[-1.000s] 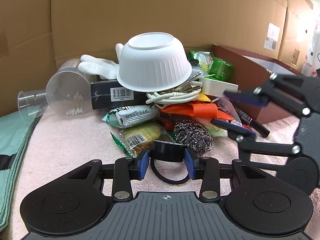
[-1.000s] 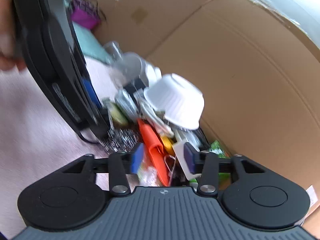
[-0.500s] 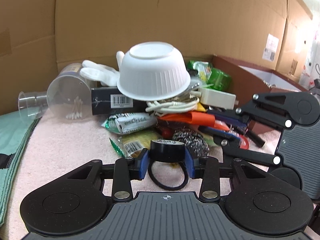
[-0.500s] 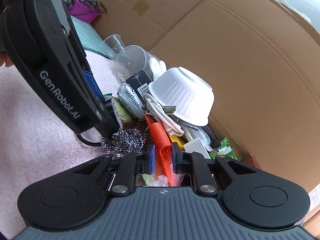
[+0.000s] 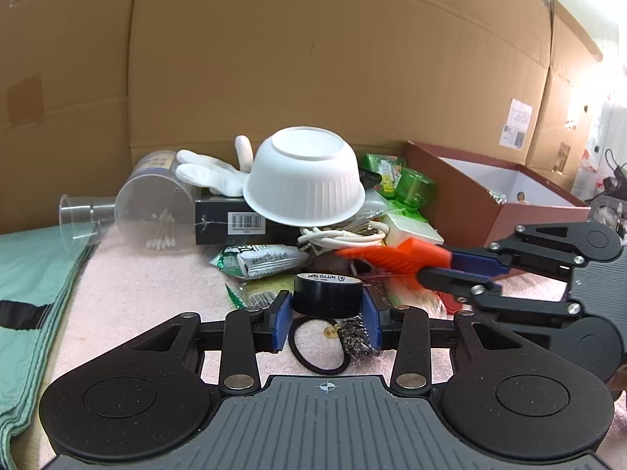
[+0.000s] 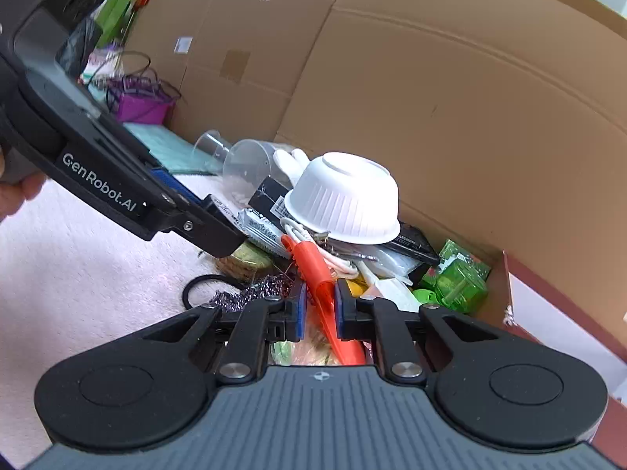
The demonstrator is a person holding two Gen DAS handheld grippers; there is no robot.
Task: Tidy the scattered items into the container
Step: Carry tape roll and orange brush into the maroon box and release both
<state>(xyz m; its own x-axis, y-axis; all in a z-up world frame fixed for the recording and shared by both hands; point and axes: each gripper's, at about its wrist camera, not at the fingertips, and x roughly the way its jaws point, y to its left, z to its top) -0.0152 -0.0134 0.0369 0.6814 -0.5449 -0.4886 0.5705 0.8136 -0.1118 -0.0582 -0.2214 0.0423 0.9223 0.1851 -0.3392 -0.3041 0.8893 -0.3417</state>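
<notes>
My left gripper (image 5: 327, 313) is shut on a black tape roll (image 5: 327, 293) and holds it above the pink cloth. My right gripper (image 6: 317, 307) is shut on an orange plastic tool (image 6: 313, 270), also seen in the left wrist view (image 5: 392, 256), lifted off the pile. The pile holds an upturned white bowl (image 5: 305, 182), a black barcoded box (image 5: 231, 221), white cable (image 5: 345, 237), snack packets (image 5: 266, 260) and a green jar (image 5: 415, 188). The brown open box (image 5: 501, 192) stands right of the pile.
A black hair tie (image 5: 319, 348) and a steel scourer (image 5: 356, 338) lie under my left gripper. A clear tub of cotton swabs (image 5: 156, 215), a clear cup (image 5: 78, 219) and a white glove (image 5: 211, 174) lie left. Folded green cloth (image 5: 35, 274) is far left. Cardboard walls stand behind.
My left gripper has lifted the tape roll off the cloth. My right gripper has closed on the orange tool and raised it from the pile.
</notes>
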